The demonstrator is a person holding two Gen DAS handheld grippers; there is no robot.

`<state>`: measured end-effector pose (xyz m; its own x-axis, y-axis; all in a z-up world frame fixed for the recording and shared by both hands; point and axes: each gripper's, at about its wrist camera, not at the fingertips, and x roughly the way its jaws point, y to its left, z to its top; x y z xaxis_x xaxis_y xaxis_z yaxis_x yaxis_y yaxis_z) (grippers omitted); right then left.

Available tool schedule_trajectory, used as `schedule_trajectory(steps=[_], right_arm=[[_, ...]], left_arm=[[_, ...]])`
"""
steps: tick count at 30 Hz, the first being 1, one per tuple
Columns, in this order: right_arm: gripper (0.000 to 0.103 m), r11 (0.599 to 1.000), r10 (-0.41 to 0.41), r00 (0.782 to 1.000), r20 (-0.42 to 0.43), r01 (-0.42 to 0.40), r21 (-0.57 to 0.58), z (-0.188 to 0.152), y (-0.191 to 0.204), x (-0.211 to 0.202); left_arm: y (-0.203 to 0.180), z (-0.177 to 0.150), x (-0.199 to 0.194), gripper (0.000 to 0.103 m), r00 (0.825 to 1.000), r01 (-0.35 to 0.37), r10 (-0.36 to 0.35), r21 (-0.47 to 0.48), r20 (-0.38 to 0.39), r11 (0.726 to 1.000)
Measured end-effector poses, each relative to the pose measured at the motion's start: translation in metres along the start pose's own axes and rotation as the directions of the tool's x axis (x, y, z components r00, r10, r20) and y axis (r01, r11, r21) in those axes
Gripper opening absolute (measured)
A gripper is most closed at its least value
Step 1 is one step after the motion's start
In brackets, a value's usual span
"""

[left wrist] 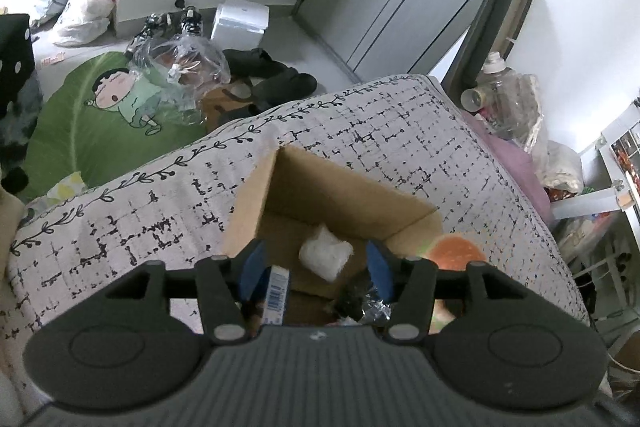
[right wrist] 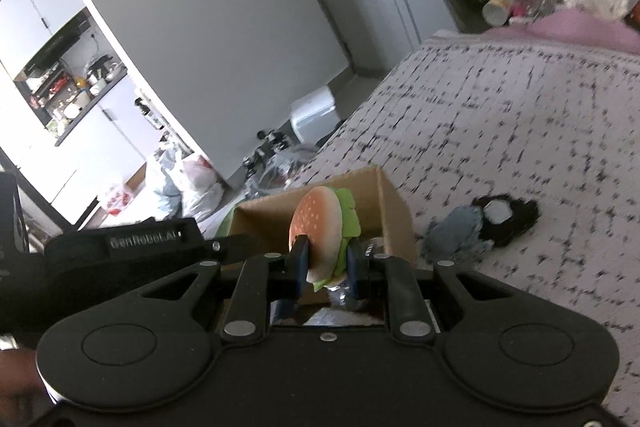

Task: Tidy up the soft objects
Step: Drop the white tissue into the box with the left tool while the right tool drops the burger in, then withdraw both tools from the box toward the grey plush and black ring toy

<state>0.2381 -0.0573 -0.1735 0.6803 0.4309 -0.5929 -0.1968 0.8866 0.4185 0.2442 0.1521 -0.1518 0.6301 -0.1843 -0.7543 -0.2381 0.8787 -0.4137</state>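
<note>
A cardboard box (left wrist: 352, 203) stands open on a bed with a white, black-flecked cover (left wrist: 420, 131). The left gripper (left wrist: 316, 267) hangs over the box with its blue pads apart and nothing pressed between them; below it in the box lie a white plastic-wrapped bundle (left wrist: 326, 255) and a small barcoded carton (left wrist: 278, 289). The right gripper (right wrist: 326, 265) is clamped on a toy hamburger (right wrist: 324, 227), held on edge above the box's rim. A dark-haired doll (right wrist: 486, 221) lies on the cover beside the box.
</note>
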Motion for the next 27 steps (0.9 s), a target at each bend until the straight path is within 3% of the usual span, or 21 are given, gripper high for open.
schedule_trajectory(steps=[3,6,9,17,27], right_arm=[[0.02,1.0,0.025,0.999,-0.02,-0.025,-0.002,-0.003,0.004,0.007],[0.032,0.998,0.064,0.998,-0.012,-0.064,-0.005,-0.006,0.01,0.011],[0.047,0.999,0.036,0.999,-0.012,-0.037,-0.019,-0.006,0.015,0.01],[0.05,1.0,-0.016,0.999,0.033,0.016,-0.017,0.001,0.004,-0.019],[0.063,0.998,-0.063,0.996,0.069,0.064,-0.009,0.009,-0.018,-0.057]], left_arm=[[0.0,0.001,-0.003,0.058,1.0,-0.01,0.01,0.009,0.015,1.0],[0.002,0.003,-0.005,0.06,1.0,-0.024,0.024,0.017,0.014,1.0],[0.001,0.003,-0.007,0.06,0.999,-0.043,0.043,0.015,0.011,0.999],[-0.011,-0.004,-0.022,0.071,0.997,-0.067,0.066,0.044,0.025,0.997],[-0.037,-0.014,-0.046,0.081,0.997,-0.069,0.064,0.091,0.05,0.993]])
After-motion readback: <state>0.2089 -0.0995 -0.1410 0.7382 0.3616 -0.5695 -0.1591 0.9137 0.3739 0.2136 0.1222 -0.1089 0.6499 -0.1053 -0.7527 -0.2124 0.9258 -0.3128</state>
